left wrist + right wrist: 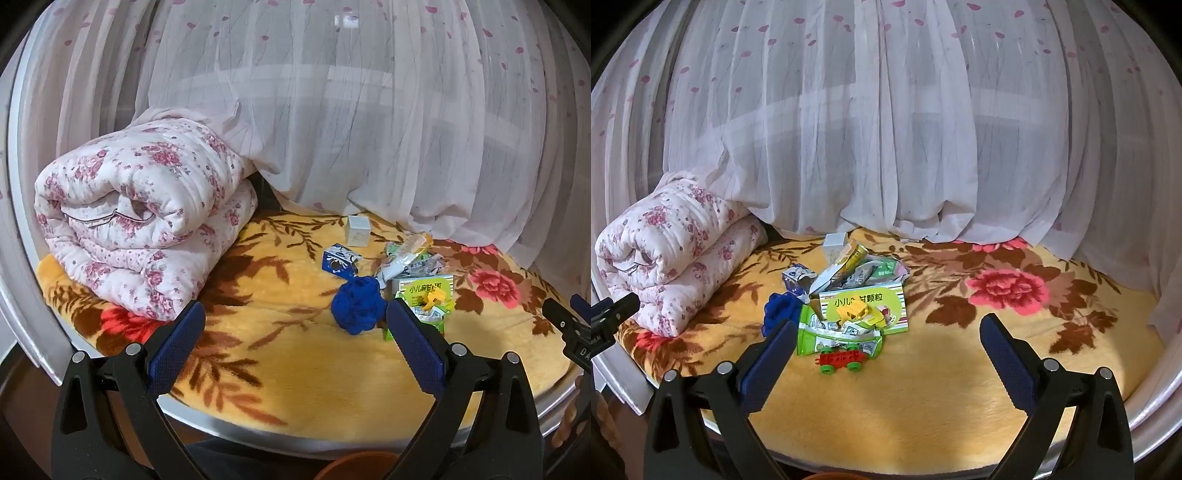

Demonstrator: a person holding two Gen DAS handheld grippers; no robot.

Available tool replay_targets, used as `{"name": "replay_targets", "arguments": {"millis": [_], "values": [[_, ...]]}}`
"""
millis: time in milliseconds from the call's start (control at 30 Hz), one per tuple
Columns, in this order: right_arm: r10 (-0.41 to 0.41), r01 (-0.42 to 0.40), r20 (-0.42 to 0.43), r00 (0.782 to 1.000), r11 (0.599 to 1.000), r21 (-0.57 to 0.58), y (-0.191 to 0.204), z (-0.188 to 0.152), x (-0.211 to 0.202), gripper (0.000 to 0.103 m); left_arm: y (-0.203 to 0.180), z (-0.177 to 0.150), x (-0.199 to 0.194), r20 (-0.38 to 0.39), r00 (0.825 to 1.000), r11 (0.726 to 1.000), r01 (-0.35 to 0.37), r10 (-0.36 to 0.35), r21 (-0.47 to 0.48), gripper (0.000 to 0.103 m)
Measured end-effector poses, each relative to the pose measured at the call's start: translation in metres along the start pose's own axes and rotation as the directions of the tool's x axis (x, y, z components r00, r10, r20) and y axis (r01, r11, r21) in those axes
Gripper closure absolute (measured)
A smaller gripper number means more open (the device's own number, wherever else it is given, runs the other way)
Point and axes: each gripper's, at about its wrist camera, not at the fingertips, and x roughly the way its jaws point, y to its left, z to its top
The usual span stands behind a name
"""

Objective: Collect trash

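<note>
Left wrist view.
- Left gripper (295, 325): jaws spread wide, nothing between the pads; held above the near edge of the bed, tilted down toward it.
- Yellow flowered blanket (295, 362): covers the bed; the trash lies on it.
- Trash pile (413, 269): wrappers and packets, ahead and to the right of the gripper's centre line, mostly beyond the right finger.
- Blue bundle (356, 304): crumpled, at the near left edge of the pile, just inside the right finger's tip; the closest item here.
- Green box (424, 291): flat, partly hidden behind the right finger.
- Blue-and-white carton (338, 260): left of the pile, farther off.
- Small white box (357, 230): farthest item, near the curtain (369, 129).
- Rolled quilt (140, 221): far left, well apart from the pile.
- Right gripper (576, 325): only its edge shows at the right margin.

Right wrist view.
- Right gripper (886, 332): jaws wide apart, empty, tilted down over the near edge.
- Trash pile (853, 288): ahead and left of centre, close to the left finger.
- Green box (864, 308): long side running left to right, a yellow toy (858, 312) on top.
- Green foil packet (836, 336): nearest wrapper, long axis left to right.
- Red toy car (840, 360): nearest piece, just right of the left finger.

Judgement: the pile lies between the two grippers; the right one seems better lined up for the foil packet, the left for the blue bundle.
</note>
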Motion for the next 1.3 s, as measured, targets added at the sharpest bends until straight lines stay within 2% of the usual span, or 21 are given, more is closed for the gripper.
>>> {"name": "replay_targets", "arguments": {"millis": [1300], "values": [[0.002,-0.002,-0.008,1.000,1.000,0.000,0.000,0.000,0.000,0.005,-0.016,0.001,0.001,-0.013,1.000,1.000,0.007,-0.007,0.030,0.007]]}}
